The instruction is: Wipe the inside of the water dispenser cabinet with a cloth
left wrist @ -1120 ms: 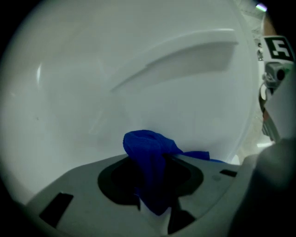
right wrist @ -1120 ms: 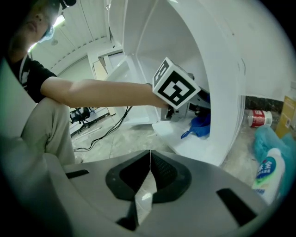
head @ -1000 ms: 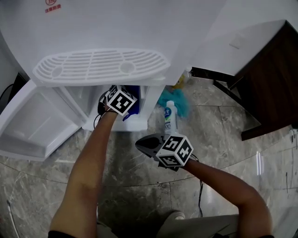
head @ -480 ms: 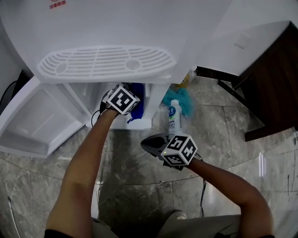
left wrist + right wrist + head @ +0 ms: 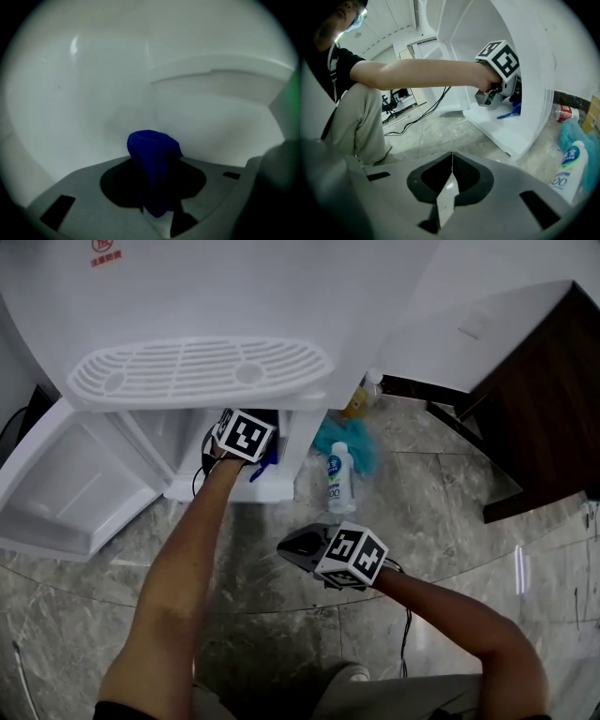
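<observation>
The white water dispenser's lower cabinet (image 5: 281, 442) stands open under the drip tray (image 5: 197, 371). My left gripper (image 5: 246, 435) reaches into the opening, shut on a dark blue cloth (image 5: 265, 457). In the left gripper view the cloth (image 5: 152, 150) bunches between the jaws of that gripper (image 5: 154, 187), against the white inner wall (image 5: 93, 93). The right gripper view shows the left gripper (image 5: 497, 93) and a hanging end of the cloth (image 5: 513, 110) at the cabinet mouth. My right gripper (image 5: 284, 547) hovers over the floor in front, shut and holding nothing (image 5: 451, 155).
The cabinet door (image 5: 75, 484) is swung open at the left. A white spray bottle (image 5: 336, 477) and a teal cloth (image 5: 352, 442) lie on the stone floor right of the dispenser. A dark wooden cabinet (image 5: 544, 399) stands at the far right. Cables (image 5: 417, 117) run across the floor.
My right gripper has come a little down and toward me, away from the bottle. The left gripper stays in the cabinet opening with the cloth, its cube rolled slightly.
</observation>
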The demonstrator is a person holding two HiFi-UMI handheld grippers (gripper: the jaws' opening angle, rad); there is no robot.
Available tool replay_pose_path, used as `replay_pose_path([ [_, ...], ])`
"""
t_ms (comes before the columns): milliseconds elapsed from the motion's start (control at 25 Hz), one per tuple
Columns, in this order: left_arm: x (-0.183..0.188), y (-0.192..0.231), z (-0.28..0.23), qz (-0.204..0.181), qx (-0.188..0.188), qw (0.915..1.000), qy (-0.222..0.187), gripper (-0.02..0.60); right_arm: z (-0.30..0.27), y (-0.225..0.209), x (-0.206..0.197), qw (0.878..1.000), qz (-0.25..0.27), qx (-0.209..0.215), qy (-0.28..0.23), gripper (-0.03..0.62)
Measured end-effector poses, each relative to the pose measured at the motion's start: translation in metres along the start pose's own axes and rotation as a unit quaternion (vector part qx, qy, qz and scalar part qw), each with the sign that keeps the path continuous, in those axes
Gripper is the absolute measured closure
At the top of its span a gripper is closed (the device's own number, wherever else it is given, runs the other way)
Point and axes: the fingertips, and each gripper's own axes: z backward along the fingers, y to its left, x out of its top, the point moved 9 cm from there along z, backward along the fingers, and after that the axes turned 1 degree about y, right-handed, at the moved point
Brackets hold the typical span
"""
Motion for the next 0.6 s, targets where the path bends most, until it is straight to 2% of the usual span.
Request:
replay_pose_path([
  [80,-0.001,-0.002,0.008,0.019,-0.031,0.9992,-0.019,0.44,-0.001,0.0,0.005,1.0,0.009,0.0,0.002,0.595],
  [200,0.013,-0.004,0.04,0.038,-0.056,0.9947,-0.077,0.44,-0.006,0.002,0.018,1.0,0.022,0.001,0.005,0.595],
  [280,0.022,-0.003,0.06,0.056,-0.065,0.9891,-0.12,0.439,-0.012,0.005,0.029,0.999,0.035,0.003,0.006,0.595],
  [360,0.027,-0.002,0.08,0.093,-0.071,0.9799,-0.162,0.439,-0.019,0.009,0.04,0.999,0.051,0.008,0.009,0.595],
  [440,0.03,-0.001,0.1,0.151,-0.074,0.962,-0.215,0.44,-0.026,0.014,0.049,0.998,0.066,0.014,0.013,0.595],
  [520,0.033,-0.002,0.121,0.202,-0.076,0.934,-0.285,0.44,-0.033,0.022,0.055,0.996,0.081,0.022,0.017,0.595],
  [560,0.035,-0.005,0.13,0.208,-0.076,0.9226,-0.315,0.44,-0.036,0.026,0.058,0.996,0.087,0.025,0.02,0.595],
  [600,0.037,-0.009,0.138,0.2,-0.073,0.9164,-0.339,0.439,-0.038,0.03,0.059,0.995,0.092,0.029,0.023,0.595],
])
